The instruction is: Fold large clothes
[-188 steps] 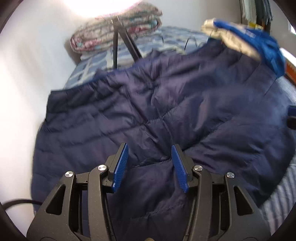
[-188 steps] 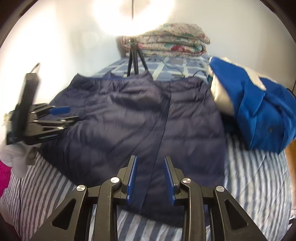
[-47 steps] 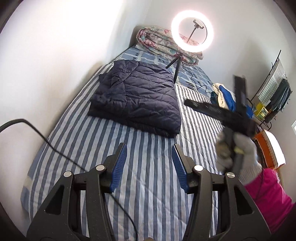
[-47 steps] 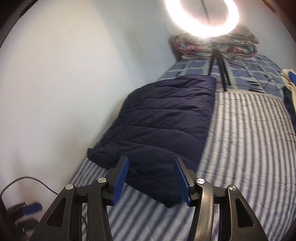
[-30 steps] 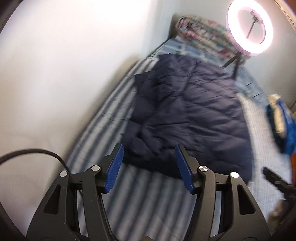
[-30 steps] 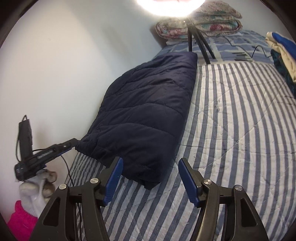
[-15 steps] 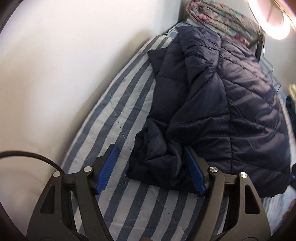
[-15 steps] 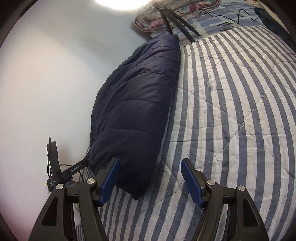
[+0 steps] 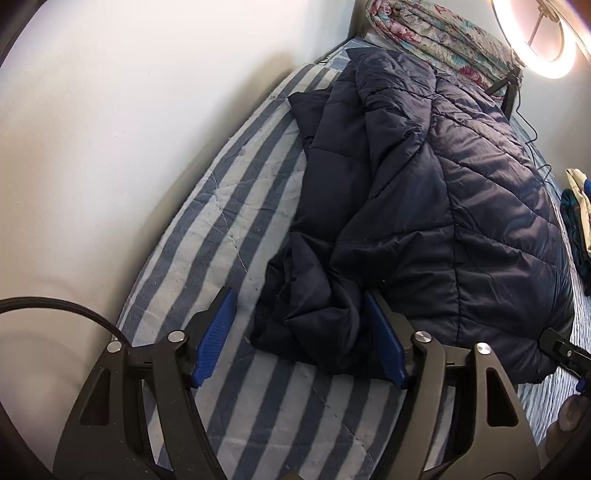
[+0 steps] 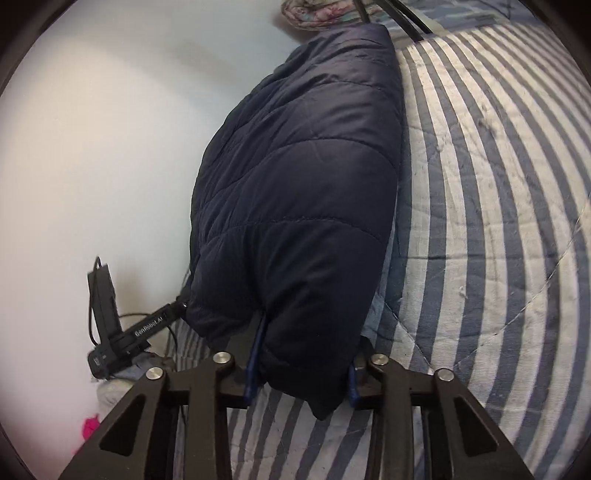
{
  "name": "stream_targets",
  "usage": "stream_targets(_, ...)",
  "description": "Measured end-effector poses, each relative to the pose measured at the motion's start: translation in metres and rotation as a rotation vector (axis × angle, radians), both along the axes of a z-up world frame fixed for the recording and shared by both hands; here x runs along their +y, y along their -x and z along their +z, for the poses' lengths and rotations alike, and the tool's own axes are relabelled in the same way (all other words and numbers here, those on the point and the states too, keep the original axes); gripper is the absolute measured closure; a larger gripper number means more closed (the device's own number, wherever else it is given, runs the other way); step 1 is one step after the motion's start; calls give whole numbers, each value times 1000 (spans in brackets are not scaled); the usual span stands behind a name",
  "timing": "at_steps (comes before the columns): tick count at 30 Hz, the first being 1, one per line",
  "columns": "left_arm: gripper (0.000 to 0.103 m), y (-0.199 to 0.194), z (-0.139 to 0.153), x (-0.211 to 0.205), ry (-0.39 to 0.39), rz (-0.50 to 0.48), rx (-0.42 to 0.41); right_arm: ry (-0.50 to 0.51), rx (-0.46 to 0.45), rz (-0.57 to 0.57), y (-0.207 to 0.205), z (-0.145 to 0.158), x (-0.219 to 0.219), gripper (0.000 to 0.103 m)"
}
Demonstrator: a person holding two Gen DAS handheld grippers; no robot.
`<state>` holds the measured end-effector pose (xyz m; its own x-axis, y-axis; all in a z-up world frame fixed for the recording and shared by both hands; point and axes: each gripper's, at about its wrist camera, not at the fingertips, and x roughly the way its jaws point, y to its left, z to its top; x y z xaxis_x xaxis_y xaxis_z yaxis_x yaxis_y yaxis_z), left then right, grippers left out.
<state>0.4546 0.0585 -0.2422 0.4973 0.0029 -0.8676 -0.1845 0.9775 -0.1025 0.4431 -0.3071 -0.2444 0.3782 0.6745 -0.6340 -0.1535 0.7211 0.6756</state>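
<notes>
A dark navy quilted jacket (image 9: 461, 206) lies folded lengthwise on the striped bed, close to the white wall. My left gripper (image 9: 301, 343) is open, its blue pads on either side of the jacket's bunched near-left corner (image 9: 314, 314). In the right wrist view the jacket (image 10: 306, 177) stretches away from me, and my right gripper (image 10: 301, 369) is open with the jacket's near-right corner pushed in between its pads, which are partly hidden by the fabric. The left gripper's body (image 10: 122, 332) shows at the left.
The striped mattress (image 10: 498, 184) extends to the right of the jacket. A ring light on a tripod (image 9: 532, 40) and a folded floral quilt (image 9: 436, 33) stand at the head of the bed. Other clothes (image 9: 576, 221) lie at the right edge. The white wall (image 9: 147, 110) bounds the left.
Both grippers have moved down and forward to the jacket's near edge. The near corners now sit between the pads of each gripper.
</notes>
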Motion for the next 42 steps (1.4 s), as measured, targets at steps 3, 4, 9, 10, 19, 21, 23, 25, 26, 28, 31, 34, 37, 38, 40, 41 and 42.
stream_targets(3,37,8,6,-11,-8,-28,5,74,-22,25,6,16,7,75)
stream_targets(4,39,15,8,-14,-19,-46,6,93,-25,30,9,22,5,75)
stream_targets(9,39,49,14,-39,-23,-129,22,156,-23,65,37,41,-4,76)
stream_targets(10,39,59,14,-45,-11,-143,30,166,-19,71,48,43,-10,76)
stream_targets(19,39,149,15,-115,26,-350,69,249,18,105,146,54,-67,77)
stream_targets(21,39,160,16,-128,20,-386,72,274,17,106,161,57,-75,77)
stream_targets(23,39,169,19,-139,-18,-414,67,306,3,120,173,57,-77,76)
stream_targets(25,39,171,27,-144,-28,-432,60,320,2,128,181,57,-78,63)
stream_targets(26,39,176,35,-143,-24,-438,52,331,4,122,181,59,-78,60)
stream_targets(28,39,184,51,-136,-10,-438,26,355,-33,137,191,71,-79,57)
stream_targets(31,39,186,80,-126,8,-435,-37,393,-127,143,209,95,-91,56)
stream_targets(34,39,169,115,-129,-29,-444,-137,419,-254,98,208,119,-104,56)
stream_targets(37,39,135,135,-140,-21,-445,-215,460,-325,37,180,136,-102,56)
stream_targets(38,39,120,139,-144,-18,-444,-232,459,-337,31,175,136,-98,56)
stream_targets(40,39,93,138,-153,-40,-443,-261,463,-358,14,161,132,-90,58)
stream_targets(41,39,83,133,-155,-54,-439,-270,461,-360,17,156,128,-87,59)
stream_targets(42,39,73,125,-156,-64,-428,-276,460,-354,25,151,122,-83,61)
